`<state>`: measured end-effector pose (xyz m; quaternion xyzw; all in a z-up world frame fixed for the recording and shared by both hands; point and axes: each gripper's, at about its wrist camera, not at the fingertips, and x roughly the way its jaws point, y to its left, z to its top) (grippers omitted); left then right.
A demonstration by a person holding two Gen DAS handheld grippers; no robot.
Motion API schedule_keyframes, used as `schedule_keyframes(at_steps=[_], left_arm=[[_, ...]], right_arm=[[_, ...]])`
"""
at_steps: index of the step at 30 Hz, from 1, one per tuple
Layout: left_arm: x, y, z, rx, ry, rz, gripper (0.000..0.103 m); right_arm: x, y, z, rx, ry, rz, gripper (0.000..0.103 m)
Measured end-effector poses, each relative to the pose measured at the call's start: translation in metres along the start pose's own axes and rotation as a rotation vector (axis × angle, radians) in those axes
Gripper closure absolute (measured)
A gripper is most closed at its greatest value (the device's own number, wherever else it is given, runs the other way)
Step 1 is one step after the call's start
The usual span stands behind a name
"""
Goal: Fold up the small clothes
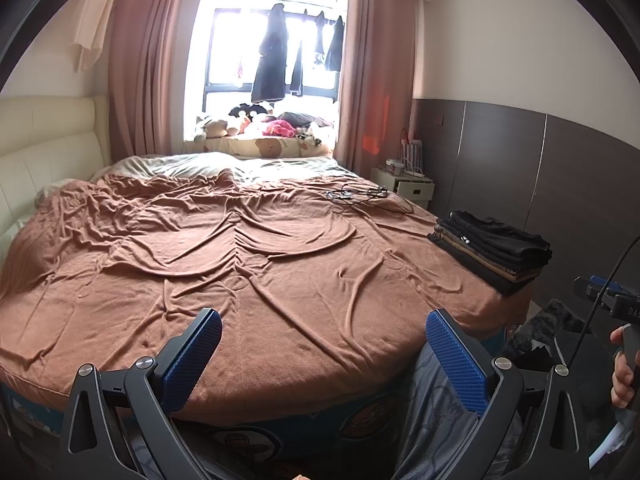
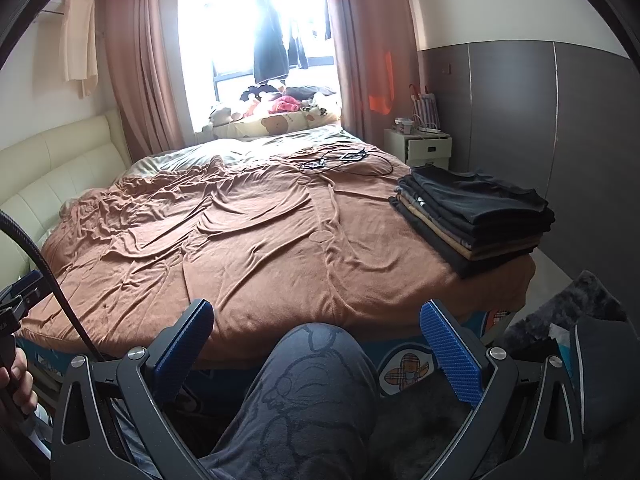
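Note:
A stack of folded dark and tan clothes (image 1: pixel 494 254) sits at the right edge of the bed, also in the right wrist view (image 2: pixel 472 216). The bed is covered by a wrinkled brown blanket (image 1: pixel 248 248) (image 2: pixel 240 232). My left gripper (image 1: pixel 324 354) is open and empty, held at the foot of the bed. My right gripper (image 2: pixel 316 342) is open and empty, above the person's knee in grey patterned trousers (image 2: pixel 304 392). No loose garment lies on the blanket in front of either gripper.
Black cables (image 1: pixel 360 194) lie on the far right part of the bed. A white nightstand (image 2: pixel 428 148) stands beyond the bed. A dark fluffy item (image 2: pixel 560 312) lies on the floor at right. A cream headboard (image 1: pixel 44 152) lines the left side.

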<state>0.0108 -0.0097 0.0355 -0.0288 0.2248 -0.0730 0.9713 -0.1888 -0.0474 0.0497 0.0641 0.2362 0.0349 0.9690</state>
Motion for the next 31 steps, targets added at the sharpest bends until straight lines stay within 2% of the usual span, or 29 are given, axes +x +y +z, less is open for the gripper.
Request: schedule_keyframes(at_steps=[26,31], left_arm=[[-0.009,-0.018,0.01,0.026,-0.028,-0.001,0.0],[-0.007,-0.024,0.015,0.028,-0.027,-0.012,0.0]], right_arm=[[-0.007,-0.008,0.001,-0.011,-0.025,-0.019,0.0],[-0.014,-0.01,0.0,-0.025,-0.044,-0.046,0.0]])
